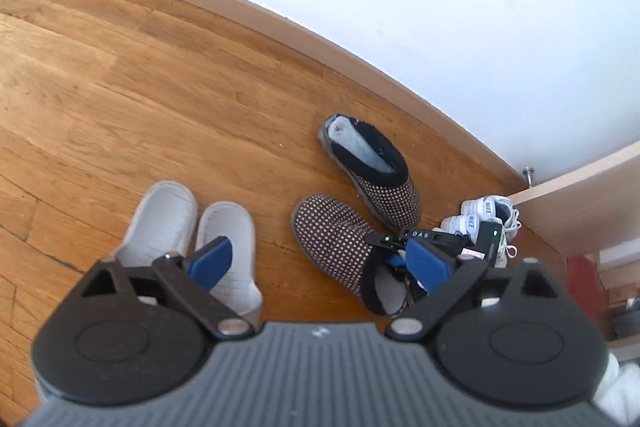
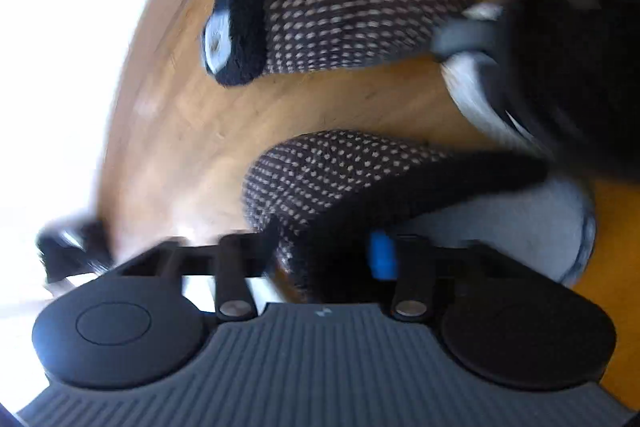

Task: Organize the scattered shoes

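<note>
Two dotted brown slippers with black fleece collars lie on the wood floor. In the left wrist view the near slipper [image 1: 340, 243] lies below the far slipper [image 1: 376, 171]. My right gripper [image 1: 420, 259] reaches into the near slipper's opening. In the blurred right wrist view my right gripper [image 2: 324, 255] is closed on the near slipper's [image 2: 332, 179] black collar; the far slipper [image 2: 344, 3] lies beyond. My left gripper [image 1: 320, 259] is open and empty above the floor, with a pair of white slippers [image 1: 192, 231] under its left finger.
White Nike sneakers [image 1: 484, 215] sit at the right by a light wooden door or panel [image 1: 592, 195]. A skirting board [image 1: 280, 31] and white wall run behind the shoes. Bare wood floor [image 1: 120, 87] extends to the left.
</note>
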Tool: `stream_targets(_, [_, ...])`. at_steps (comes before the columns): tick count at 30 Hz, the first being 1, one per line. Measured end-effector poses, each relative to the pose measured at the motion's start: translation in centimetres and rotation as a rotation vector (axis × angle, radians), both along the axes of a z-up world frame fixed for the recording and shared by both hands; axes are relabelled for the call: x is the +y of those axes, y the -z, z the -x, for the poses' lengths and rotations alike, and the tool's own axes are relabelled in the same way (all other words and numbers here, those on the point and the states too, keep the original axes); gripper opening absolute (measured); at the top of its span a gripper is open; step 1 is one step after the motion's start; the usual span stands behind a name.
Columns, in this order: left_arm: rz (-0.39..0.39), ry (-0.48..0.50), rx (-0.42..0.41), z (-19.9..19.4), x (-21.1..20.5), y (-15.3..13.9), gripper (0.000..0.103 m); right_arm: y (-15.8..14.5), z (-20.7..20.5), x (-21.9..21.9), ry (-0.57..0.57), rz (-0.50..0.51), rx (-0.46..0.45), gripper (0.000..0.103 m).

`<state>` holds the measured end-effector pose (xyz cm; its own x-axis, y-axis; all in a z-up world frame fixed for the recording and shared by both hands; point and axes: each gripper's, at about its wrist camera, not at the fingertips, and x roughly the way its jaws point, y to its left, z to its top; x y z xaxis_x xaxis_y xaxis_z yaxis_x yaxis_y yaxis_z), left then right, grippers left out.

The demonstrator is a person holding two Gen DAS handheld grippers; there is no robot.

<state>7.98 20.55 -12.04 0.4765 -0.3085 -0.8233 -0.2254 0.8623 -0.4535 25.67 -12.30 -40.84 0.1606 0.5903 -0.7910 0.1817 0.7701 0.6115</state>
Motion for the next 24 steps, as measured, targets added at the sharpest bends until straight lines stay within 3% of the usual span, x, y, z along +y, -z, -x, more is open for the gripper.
stream_targets(2, [-0.026,0.014,0.003,0.2,0.1,0.2,0.096,-1.3,0.4,1.2,-0.133,0.017,-0.073,0.021])
stream_targets(5, [-0.048,0.037,0.035,0.2,0.1,1.4,0.096,-4.7,1.8,3.5,-0.467,-0.005,-0.203,0.014])
stream_targets(7, [-0.037,0.042,0.062,0.1,0.3,2.2,0.096,-7.2,3.2,5.1,-0.746,0.008,-0.306,0.014])
stream_targets(10, [-0.028,0.037,0.085,0.0,0.5,2.7,0.096,-9.8,4.4,6.8,-1.008,0.052,-0.394,0.013])
stream_targets(12, [-0.025,0.033,0.082,-0.1,0.7,2.6,0.096,-10.6,5.2,7.7,-1.162,0.078,-0.461,0.012])
stream_targets(13, [-0.023,0.030,0.078,-0.1,0.8,2.6,0.096,-10.7,5.8,8.0,-1.255,0.075,-0.482,0.004])
stream_targets(15, [-0.027,0.025,0.072,-0.1,0.8,2.4,0.096,-10.8,6.5,8.9,-1.409,0.042,-0.501,0.000])
stream_targets(16, [-0.030,0.023,0.072,-0.1,0.9,2.4,0.097,-10.5,6.5,9.4,-1.450,0.031,-0.508,0.000])
stream_targets(19, [-0.034,0.023,0.081,0.1,1.0,2.5,0.097,-9.1,5.5,11.1,-1.352,0.152,-0.499,0.006])
stream_targets(21, [-0.033,0.034,0.082,0.1,1.0,2.4,0.097,-7.9,5.2,11.3,-1.255,0.203,-0.434,0.029])
stream_targets(23, [-0.041,0.054,0.076,0.2,0.9,2.3,0.097,-7.7,6.0,10.2,-1.149,0.158,-0.365,0.064])
stream_targets(24, [-0.053,0.065,0.071,0.3,0.8,2.3,0.097,-7.6,6.7,9.5,-1.119,0.130,-0.347,0.068])
